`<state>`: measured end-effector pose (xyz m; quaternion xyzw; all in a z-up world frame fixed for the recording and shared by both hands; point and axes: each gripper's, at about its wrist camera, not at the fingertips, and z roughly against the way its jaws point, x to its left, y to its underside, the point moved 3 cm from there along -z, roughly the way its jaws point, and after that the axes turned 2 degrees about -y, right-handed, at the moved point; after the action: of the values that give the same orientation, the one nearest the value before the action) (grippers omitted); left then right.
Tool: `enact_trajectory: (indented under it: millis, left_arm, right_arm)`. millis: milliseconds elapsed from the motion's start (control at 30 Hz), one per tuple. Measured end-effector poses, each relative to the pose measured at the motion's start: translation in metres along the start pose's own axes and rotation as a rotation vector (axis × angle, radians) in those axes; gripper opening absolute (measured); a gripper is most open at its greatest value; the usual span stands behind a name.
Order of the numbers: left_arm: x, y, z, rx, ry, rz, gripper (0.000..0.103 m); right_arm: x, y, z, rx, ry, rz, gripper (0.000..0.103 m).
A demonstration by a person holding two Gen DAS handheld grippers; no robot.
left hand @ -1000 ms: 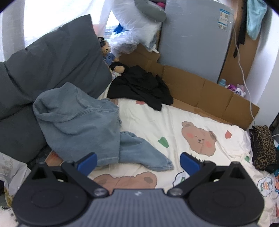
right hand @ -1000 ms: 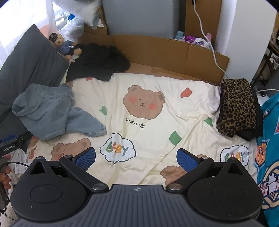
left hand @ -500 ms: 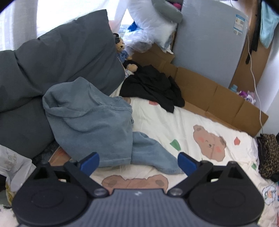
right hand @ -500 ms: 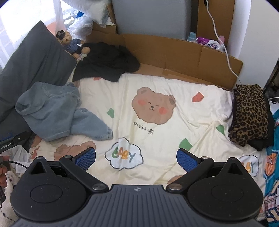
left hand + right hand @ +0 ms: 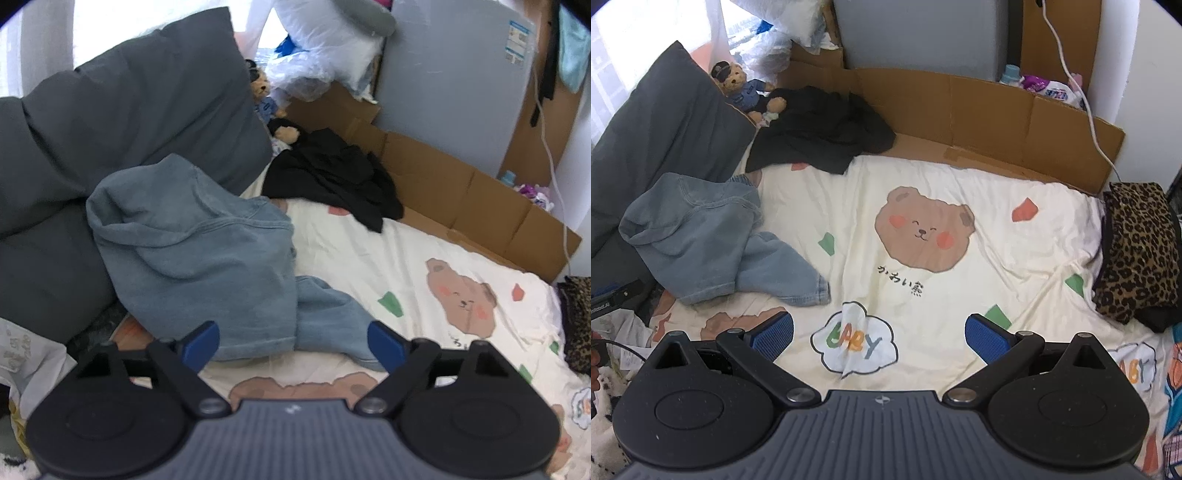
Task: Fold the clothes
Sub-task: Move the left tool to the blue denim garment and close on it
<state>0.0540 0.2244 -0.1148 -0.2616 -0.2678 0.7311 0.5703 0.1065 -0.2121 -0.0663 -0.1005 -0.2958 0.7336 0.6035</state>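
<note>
A cream bed sheet printed with brown bears point(image 5: 923, 177) is covering the bed. Against the dark grey pillows point(image 5: 110, 110) on the left, a crumpled faded-blue denim garment point(image 5: 207, 258) is lying in a heap, with the left tool point(image 5: 293, 338) hovering just before its hem, released and empty. The right tool point(image 5: 879, 334) is hanging spread wide over the sheet, gripping nothing.

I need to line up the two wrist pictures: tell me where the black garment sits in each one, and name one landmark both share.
Left wrist: the black garment lies upper centre, against the cardboard, right of the grey pillow.
Right wrist: the black garment lies upper left, just right of the teddy bear toy.
Shared landmark: the teddy bear toy beside the garment.
</note>
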Motion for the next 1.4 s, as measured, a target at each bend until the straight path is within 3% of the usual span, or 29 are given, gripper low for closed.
enact_trajectory:
  millis: [333, 633, 1167, 1400]
  left_arm:
    - [0.036, -0.004, -0.052, 0.029, -0.073, 0.038, 0.087]
    - [0.078, 0.01, -0.112, 0.121, -0.089, 0.133, 0.082]
    - [0.099, 0.037, -0.194, 0.187, -0.163, 0.242, 0.079]
    - [0.116, 0.041, -0.22, 0.156, -0.1, 0.307, 0.093]
  right_arm:
    - [-0.003, -0.005, -0.022, -0.047, -0.039, 0.102, 0.102]
    - [-0.03, -0.007, -0.061, -0.005, -0.015, 0.027, 0.102]
    - [-0.069, 0.021, -0.126, 0.145, -0.014, -0.088, 0.102]
    - [-0.081, 0.027, -0.136, 0.176, -0.02, -0.128, 0.102]
